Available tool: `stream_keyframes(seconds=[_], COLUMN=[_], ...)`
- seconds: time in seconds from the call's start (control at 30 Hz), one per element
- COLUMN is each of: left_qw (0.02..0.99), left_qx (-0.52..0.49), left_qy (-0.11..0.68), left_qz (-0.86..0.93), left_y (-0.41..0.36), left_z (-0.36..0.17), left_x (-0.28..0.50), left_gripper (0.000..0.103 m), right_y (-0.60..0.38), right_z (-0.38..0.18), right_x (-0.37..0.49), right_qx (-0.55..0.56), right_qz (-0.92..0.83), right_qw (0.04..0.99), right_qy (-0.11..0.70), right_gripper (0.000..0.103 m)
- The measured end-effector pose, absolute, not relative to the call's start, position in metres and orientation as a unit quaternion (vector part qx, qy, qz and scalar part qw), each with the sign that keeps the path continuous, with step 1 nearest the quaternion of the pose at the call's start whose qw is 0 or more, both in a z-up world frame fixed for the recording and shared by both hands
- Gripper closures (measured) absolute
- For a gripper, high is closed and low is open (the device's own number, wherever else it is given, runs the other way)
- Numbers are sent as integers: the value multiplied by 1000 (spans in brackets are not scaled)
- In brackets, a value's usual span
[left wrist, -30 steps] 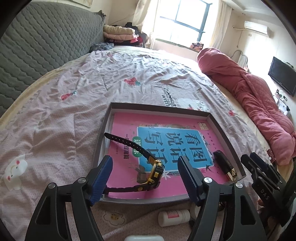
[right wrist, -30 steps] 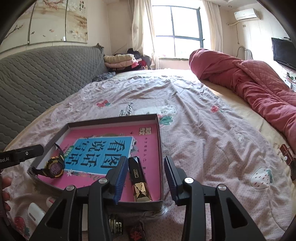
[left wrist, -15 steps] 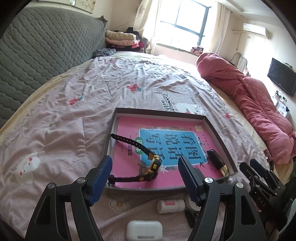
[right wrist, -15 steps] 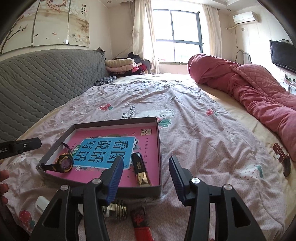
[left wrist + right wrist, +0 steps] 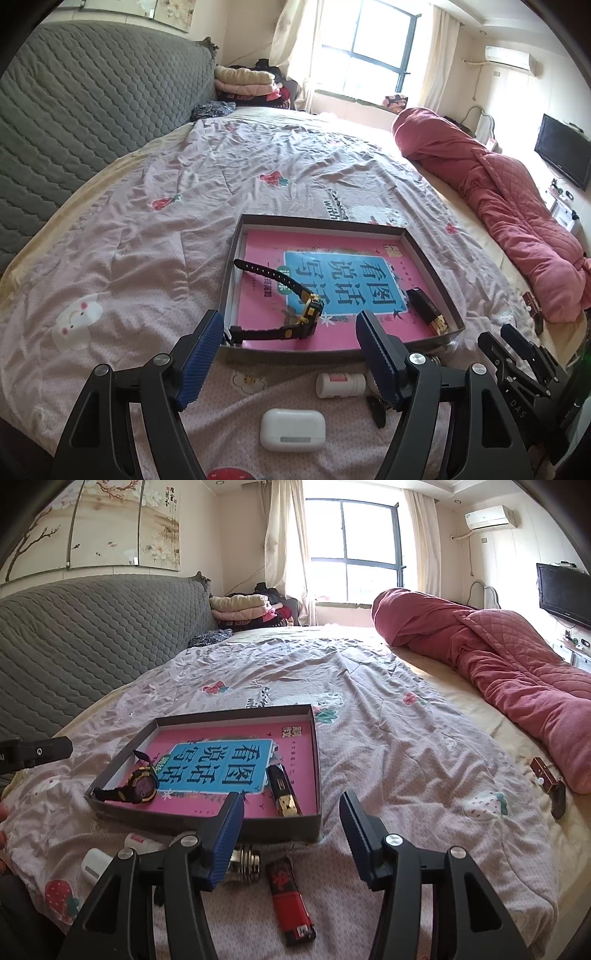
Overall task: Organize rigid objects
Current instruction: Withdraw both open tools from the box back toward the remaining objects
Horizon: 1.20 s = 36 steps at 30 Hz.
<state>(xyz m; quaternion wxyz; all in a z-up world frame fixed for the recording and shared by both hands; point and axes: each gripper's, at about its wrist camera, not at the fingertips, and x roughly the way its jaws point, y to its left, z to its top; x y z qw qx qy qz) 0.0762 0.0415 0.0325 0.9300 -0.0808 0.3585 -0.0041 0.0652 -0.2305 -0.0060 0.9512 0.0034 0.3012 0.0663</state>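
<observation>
A grey box lid [image 5: 317, 222] [image 5: 317, 760] with a pink book in it lies on the bed. Inside are a black-and-yellow watch [image 5: 308, 319] [image 5: 140, 787] and a black-and-gold lighter [image 5: 428, 312] [image 5: 282, 792]. In front of the lid lie a white earbud case [image 5: 292, 430] [image 5: 94, 864], a small white bottle [image 5: 340, 385], a red lighter [image 5: 290, 899] and a metal bulb base [image 5: 245, 862]. My left gripper [image 5: 290, 354] is open and empty above the front edge of the lid. My right gripper [image 5: 291, 829] is open and empty above the red lighter.
A rolled red quilt [image 5: 509, 218] [image 5: 498, 664] lies along the right side of the bed. A grey quilted headboard [image 5: 81, 110] stands at the left. A small brown object [image 5: 546, 781] lies near the right bed edge. A black item [image 5: 376, 410] lies by the bottle.
Both grippers have drawn back from the lid toward the near bed edge. The loose items in front of the lid have come into view. The watch and lighter stay in the lid.
</observation>
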Motion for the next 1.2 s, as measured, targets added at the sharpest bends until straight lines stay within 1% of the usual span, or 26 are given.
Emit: stream_keyframes(seconds=[0.43,0.97,1.2], left_qw=[926,909,904], left_qx=[-68,-73,-56], left_qy=[371,410,424], left_qz=[-16,-9,-11], left_y=[38,39,35], left_z=[30,10,-2], left_x=[48,35,29], left_gripper=[27,27,27], right_y=[-233,-223,-220], right_z=[-7,-16,-13], right_x=[38,23,17], right_qx=[-6,-33,-43], right_qz=[63,87,89], right_qw=[946,935,937], right_qy=[318,343,335], right_gripper=[49,48,48])
